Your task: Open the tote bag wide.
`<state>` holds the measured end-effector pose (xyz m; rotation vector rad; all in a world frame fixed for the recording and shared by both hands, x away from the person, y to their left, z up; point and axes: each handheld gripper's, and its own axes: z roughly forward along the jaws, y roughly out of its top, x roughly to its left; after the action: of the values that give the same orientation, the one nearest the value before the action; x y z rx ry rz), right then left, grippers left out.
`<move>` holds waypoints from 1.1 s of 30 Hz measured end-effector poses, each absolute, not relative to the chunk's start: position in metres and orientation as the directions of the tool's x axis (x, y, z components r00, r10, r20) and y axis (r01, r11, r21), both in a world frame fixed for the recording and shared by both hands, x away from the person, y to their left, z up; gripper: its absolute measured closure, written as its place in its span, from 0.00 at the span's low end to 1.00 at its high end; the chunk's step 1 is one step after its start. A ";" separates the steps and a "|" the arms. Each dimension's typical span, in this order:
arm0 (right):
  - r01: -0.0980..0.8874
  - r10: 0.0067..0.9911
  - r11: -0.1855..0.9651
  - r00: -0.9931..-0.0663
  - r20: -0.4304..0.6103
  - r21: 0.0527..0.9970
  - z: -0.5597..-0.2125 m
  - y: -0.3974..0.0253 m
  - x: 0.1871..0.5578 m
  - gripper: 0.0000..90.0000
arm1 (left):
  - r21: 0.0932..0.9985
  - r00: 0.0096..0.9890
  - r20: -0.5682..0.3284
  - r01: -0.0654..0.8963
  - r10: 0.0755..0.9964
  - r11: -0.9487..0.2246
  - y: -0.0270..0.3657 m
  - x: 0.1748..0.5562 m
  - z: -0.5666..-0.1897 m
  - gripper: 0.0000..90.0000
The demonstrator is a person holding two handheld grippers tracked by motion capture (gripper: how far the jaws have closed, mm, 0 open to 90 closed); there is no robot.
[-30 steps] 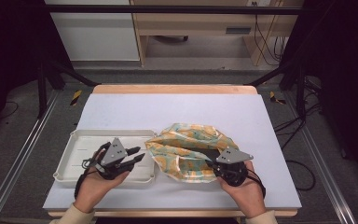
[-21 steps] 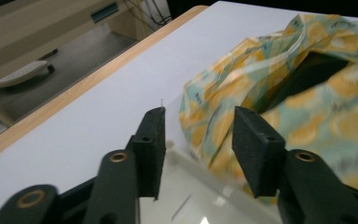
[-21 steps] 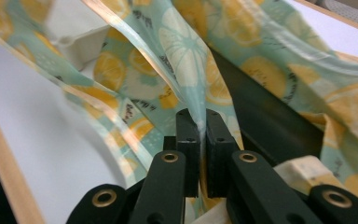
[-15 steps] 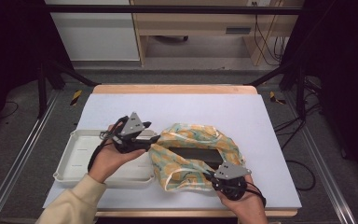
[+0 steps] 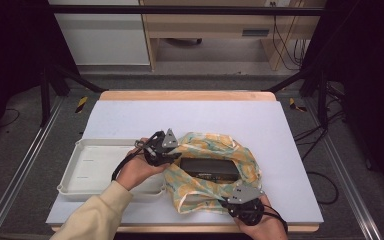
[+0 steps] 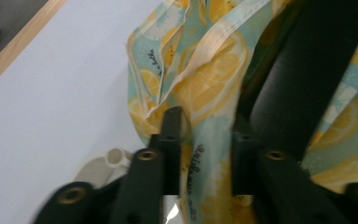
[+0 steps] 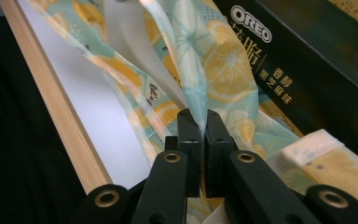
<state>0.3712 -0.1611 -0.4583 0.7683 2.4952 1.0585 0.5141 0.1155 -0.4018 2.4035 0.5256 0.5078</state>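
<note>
A lemon-printed cloth [image 5: 205,145] lies bunched around a dark Oreo box [image 5: 210,169] on the white table top. My left gripper [image 5: 172,156] is at the cloth's left edge, beside the box. Seen from the left gripper view, its jaws [image 6: 205,126] stand open with a fold of the cloth [image 6: 214,79] between them and the dark box [image 6: 298,70] just behind. My right gripper [image 5: 228,199] is near the front edge, shut on the cloth's near hem. The right gripper view has its jaws [image 7: 198,116] pinching the cloth [image 7: 223,60], with the box [image 7: 307,56] to the right.
A white plastic tray [image 5: 90,150] lies left of the cloth, under the left forearm; its corner [image 6: 102,165] is in the left gripper view. The table's wooden front edge [image 7: 60,116] runs close beside the right gripper. Bare table top [image 5: 190,115] lies behind the cloth.
My left gripper has moved right from over the tray to the cloth's left edge. The right gripper drew the hem toward the front edge, and the cloth spread, exposing the box.
</note>
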 end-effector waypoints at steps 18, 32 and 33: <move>0.349 0.610 0.564 -0.787 -0.094 0.748 -0.444 -0.178 0.360 0.66 | 0.781 0.804 0.162 0.250 0.572 -0.572 0.129 0.502 -0.375 0.98; 0.370 0.732 0.454 -0.674 -0.102 0.811 -0.394 -0.202 0.397 0.38 | 0.788 0.831 0.143 0.233 0.537 -0.570 0.125 0.489 -0.371 0.98; 0.375 0.742 0.448 -0.662 -0.103 0.812 -0.393 -0.205 0.403 0.38 | 0.788 0.831 0.143 0.233 0.537 -0.570 0.125 0.489 -0.371 0.98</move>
<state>0.4030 -0.2054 -0.3927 0.9385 2.2542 1.1004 0.4892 0.1251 -0.3710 2.1839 0.5604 0.4721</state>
